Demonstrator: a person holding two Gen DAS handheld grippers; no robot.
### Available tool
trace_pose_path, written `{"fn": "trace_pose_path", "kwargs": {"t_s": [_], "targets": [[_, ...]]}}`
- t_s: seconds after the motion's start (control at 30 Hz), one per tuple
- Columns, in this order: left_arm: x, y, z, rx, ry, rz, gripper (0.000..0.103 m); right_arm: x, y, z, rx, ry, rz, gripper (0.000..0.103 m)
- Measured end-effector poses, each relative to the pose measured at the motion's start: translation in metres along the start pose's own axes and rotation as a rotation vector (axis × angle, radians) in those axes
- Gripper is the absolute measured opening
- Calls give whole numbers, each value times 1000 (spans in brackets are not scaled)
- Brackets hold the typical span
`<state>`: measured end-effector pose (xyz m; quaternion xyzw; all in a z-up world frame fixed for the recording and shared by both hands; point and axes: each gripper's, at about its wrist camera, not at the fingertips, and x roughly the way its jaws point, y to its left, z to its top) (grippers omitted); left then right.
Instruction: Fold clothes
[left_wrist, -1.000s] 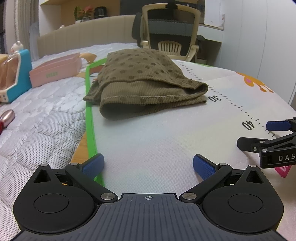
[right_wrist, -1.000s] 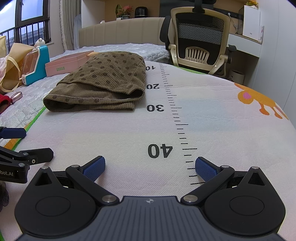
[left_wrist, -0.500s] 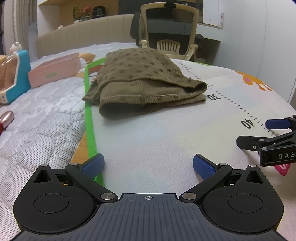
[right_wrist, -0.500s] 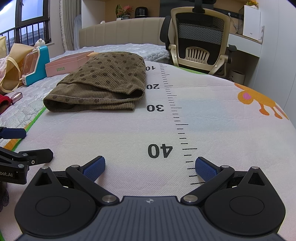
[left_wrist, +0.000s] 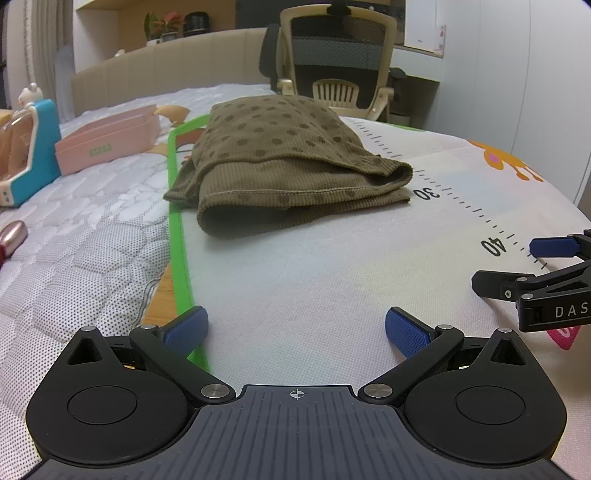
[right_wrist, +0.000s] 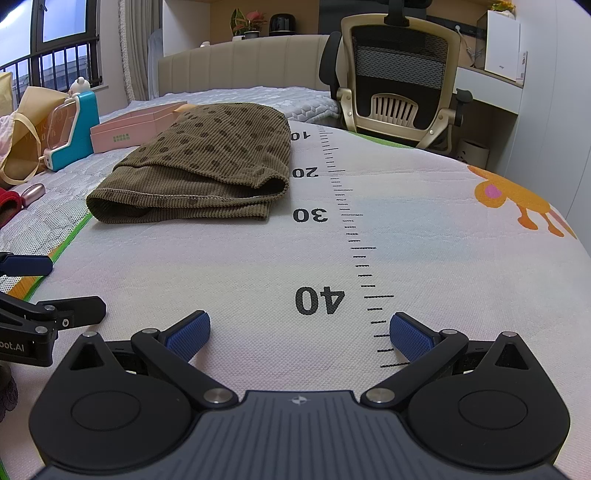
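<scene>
Garment: I see the olive dotted garment (left_wrist: 280, 173) folded in layers on the ruler mat (left_wrist: 332, 280), upper centre of the left wrist frame, upper left of the right wrist frame (right_wrist: 199, 173).
Long axis: it runs away from me, up the frame, beside the ruler marks.
Left gripper (left_wrist: 295, 328): jaws spread, holding nothing, well short of the cloth.
Right gripper (right_wrist: 299, 328): jaws spread, holding nothing.
Nearer: my left, I judge; the hem lies almost straight ahead of it.

Quilted white bed (left_wrist: 85, 236), ruler-printed mat (right_wrist: 406, 229) spread on it, folded brown dotted garment (right_wrist: 207, 173) on mat, pink box (left_wrist: 107, 144) beside
</scene>
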<state>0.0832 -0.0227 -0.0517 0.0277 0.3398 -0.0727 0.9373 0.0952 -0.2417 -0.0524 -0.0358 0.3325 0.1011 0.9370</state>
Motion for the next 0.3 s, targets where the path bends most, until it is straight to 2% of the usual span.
{"fn": "trace_pose_path", "kwargs": {"t_s": [0.3], "targets": [[-1, 2, 0, -4, -6, -7, 103, 0, -1, 0, 0, -1, 0, 103]]}}
